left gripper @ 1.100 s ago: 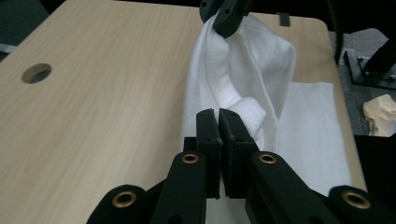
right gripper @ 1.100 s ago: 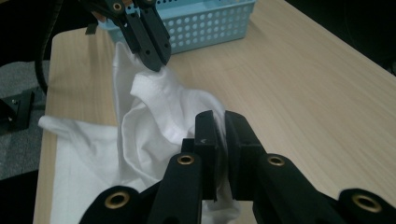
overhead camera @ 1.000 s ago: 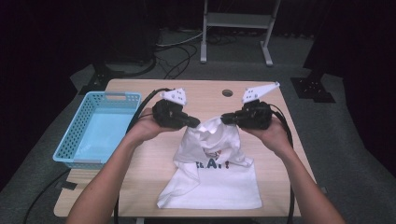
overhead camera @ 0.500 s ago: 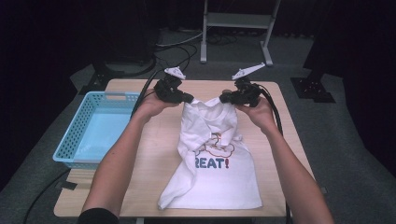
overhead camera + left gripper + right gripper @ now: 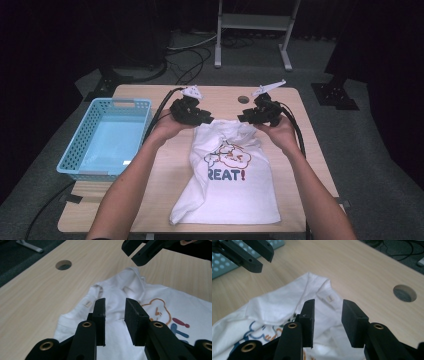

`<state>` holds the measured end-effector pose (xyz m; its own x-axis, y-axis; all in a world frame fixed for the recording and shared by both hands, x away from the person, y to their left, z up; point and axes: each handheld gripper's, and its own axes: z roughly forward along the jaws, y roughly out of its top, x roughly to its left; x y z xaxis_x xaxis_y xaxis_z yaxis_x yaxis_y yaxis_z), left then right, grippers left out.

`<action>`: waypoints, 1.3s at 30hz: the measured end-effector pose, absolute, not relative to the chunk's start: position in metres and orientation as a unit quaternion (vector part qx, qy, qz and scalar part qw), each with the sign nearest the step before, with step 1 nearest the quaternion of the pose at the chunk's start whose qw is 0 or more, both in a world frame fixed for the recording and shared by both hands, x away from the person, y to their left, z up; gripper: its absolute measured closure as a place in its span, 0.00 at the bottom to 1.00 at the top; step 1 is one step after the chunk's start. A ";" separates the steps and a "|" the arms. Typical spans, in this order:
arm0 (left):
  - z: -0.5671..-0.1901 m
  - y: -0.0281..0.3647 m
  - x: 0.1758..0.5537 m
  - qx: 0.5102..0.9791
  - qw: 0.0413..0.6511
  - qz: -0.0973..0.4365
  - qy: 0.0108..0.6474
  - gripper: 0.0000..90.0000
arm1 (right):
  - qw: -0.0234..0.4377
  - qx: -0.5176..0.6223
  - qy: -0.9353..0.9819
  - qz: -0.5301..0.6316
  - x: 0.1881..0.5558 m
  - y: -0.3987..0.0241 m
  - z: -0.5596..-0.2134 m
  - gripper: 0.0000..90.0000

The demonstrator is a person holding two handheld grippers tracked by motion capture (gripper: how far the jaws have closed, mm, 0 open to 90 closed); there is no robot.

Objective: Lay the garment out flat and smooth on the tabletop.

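Both sets of fingers are apart right now and holding nothing: the left gripper (image 5: 206, 120) has just been opening its jaws, and in the left gripper view I can see clear daylight between the two black pads (image 5: 136, 317), with the cloth lying below them rather than pinched. Same story for the right gripper (image 5: 243, 118), its jaws have just been opening too, and nothing sits between its pads (image 5: 308, 320) in the right gripper view. From the high view I've got them facing each other over the far middle of the table (image 5: 150, 185), tips pointing inward with a small gap between the two. The white t-shirt (image 5: 230, 187) lies on the table right under and in front of them, collar end bunched up at the far side just below the gripper tips, hem spread out toward the near edge. Its print faces up, a cartoon figure and letters reading "REAT!". The left side of the shirt is folded in a bit, so it looks narrower up top. Off to the left sits the blue basket (image 5: 77, 150), well apart from the shirt. A round hole (image 5: 243, 99) in the tabletop is just beyond the grippers.
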<state>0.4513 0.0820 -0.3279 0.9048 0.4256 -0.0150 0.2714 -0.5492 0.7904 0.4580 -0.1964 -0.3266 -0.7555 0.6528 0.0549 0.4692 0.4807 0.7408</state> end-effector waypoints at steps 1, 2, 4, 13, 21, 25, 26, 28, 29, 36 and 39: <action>-0.331 0.082 0.446 0.876 0.431 0.088 0.198 0.77 | 0.117 0.328 0.854 0.387 0.453 -0.197 -0.330 0.69; -0.335 0.082 0.441 0.874 0.435 0.088 0.198 0.77 | 0.115 0.328 0.855 0.386 0.449 -0.198 -0.332 0.68; -0.343 0.082 0.428 0.874 0.438 0.086 0.194 0.76 | 0.110 0.329 0.856 0.383 0.439 -0.199 -0.337 0.67; -0.372 0.078 0.377 0.880 0.438 0.074 0.170 0.71 | 0.093 0.317 0.866 0.375 0.392 -0.197 -0.357 0.61; -0.395 0.073 0.339 0.892 0.420 0.071 0.150 0.67 | 0.084 0.305 0.877 0.361 0.356 -0.188 -0.381 0.54; -0.405 0.071 0.325 0.900 0.408 0.061 0.142 0.66 | 0.071 0.297 0.885 0.351 0.339 -0.184 -0.395 0.51; -0.407 0.070 0.322 0.903 0.403 0.059 0.140 0.66 | 0.069 0.294 0.889 0.345 0.335 -0.184 -0.398 0.51; -0.409 0.070 0.320 0.905 0.398 0.056 0.138 0.66 | 0.068 0.292 0.890 0.344 0.331 -0.183 -0.401 0.51; -0.410 0.070 0.318 0.907 0.394 0.057 0.136 0.66 | 0.067 0.291 0.891 0.343 0.328 -0.184 -0.404 0.51; -0.412 0.070 0.309 0.909 0.390 0.055 0.133 0.64 | 0.063 0.294 0.894 0.331 0.311 -0.189 -0.421 0.48; -0.411 0.071 0.303 0.906 0.396 0.061 0.136 0.64 | 0.071 0.290 0.896 0.330 0.305 -0.191 -0.428 0.47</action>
